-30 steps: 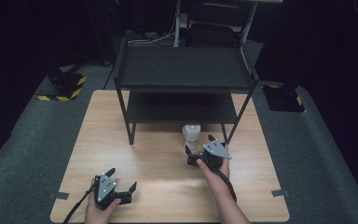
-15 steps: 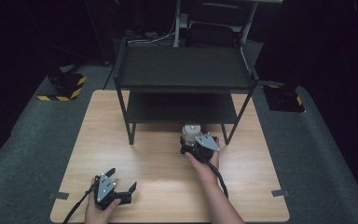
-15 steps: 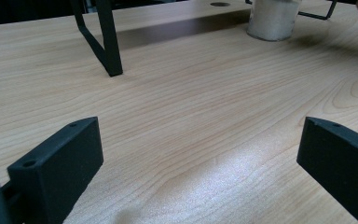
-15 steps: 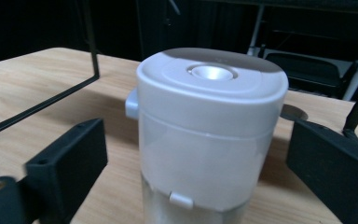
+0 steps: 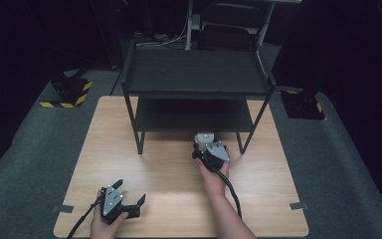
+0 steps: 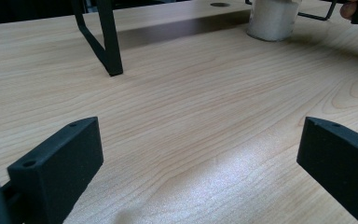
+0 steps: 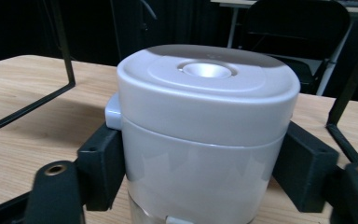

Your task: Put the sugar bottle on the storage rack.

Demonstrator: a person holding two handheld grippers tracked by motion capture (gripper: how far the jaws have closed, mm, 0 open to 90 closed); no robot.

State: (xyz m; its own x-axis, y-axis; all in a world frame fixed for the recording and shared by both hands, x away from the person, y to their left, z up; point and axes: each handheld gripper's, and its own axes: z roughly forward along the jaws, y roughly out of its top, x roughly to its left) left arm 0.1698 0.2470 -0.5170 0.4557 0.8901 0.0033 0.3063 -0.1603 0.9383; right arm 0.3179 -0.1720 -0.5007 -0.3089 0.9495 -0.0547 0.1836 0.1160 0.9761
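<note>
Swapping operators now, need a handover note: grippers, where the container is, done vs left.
Right gripper: jaws on both sides of the white container, apparently closed on it.
Left gripper: open, holding nothing, low over the table near its front edge.
Container stands on the table at the front of the black shelf rack.
Done: container reached and gripped. Left: lift and place it, likely on the rack.

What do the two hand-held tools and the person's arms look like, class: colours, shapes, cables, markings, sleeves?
Both are black. The left tool and the right tool each carry a grey three-cornered plate with small dark dots on top. The jaws are blocky black pads with small screw holes. A black cable trails from the right tool along the forearm, which is bare, with no sleeve.
</note>
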